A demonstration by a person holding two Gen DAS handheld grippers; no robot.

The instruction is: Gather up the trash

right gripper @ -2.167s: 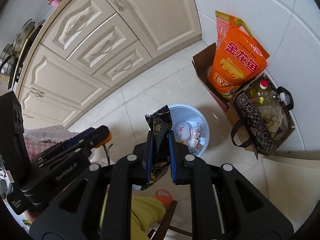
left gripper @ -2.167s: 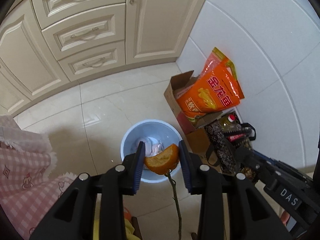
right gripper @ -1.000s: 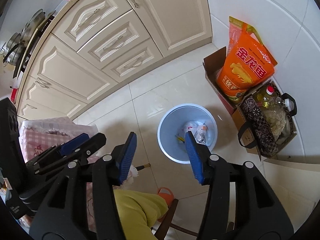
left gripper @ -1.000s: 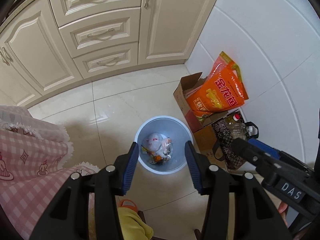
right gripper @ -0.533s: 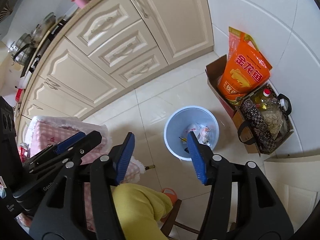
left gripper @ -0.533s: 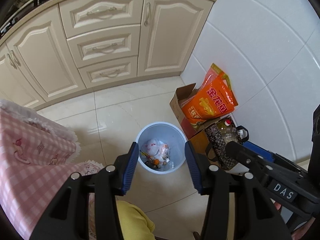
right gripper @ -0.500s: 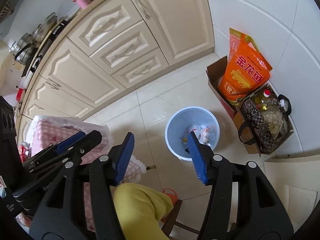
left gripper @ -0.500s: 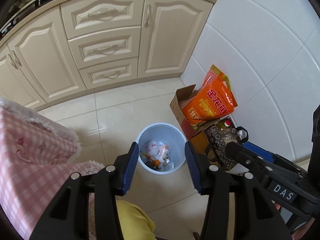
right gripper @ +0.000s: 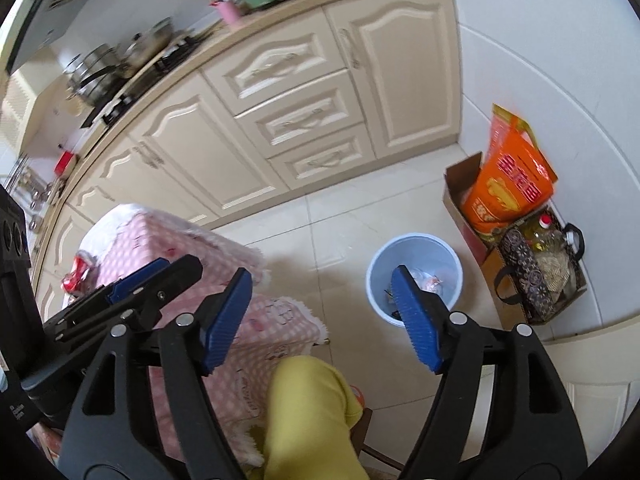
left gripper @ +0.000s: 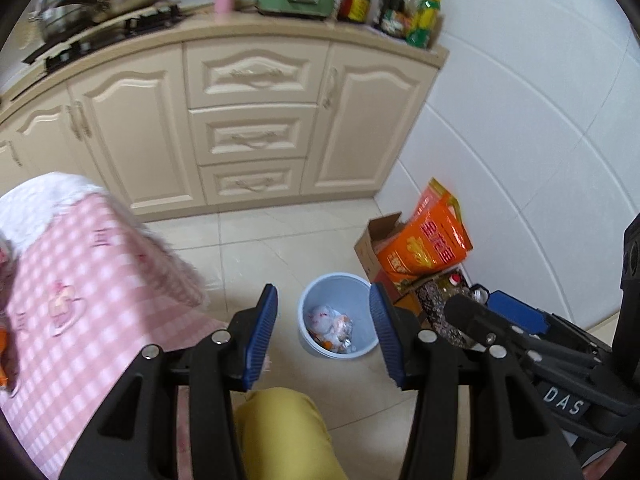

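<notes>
Blue-padded right hand-held gripper (right gripper: 322,312) opening, empty.

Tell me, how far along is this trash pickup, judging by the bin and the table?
Done: the blue bin on the floor holds wrappers and an orange scrap. In hand: nothing; the left tool is open and empty, and the right tool is empty with its jaws opening. Left: a crushed red can lies on the pink checked tablecloth, probably next. The rest of the table is out of view.
</notes>
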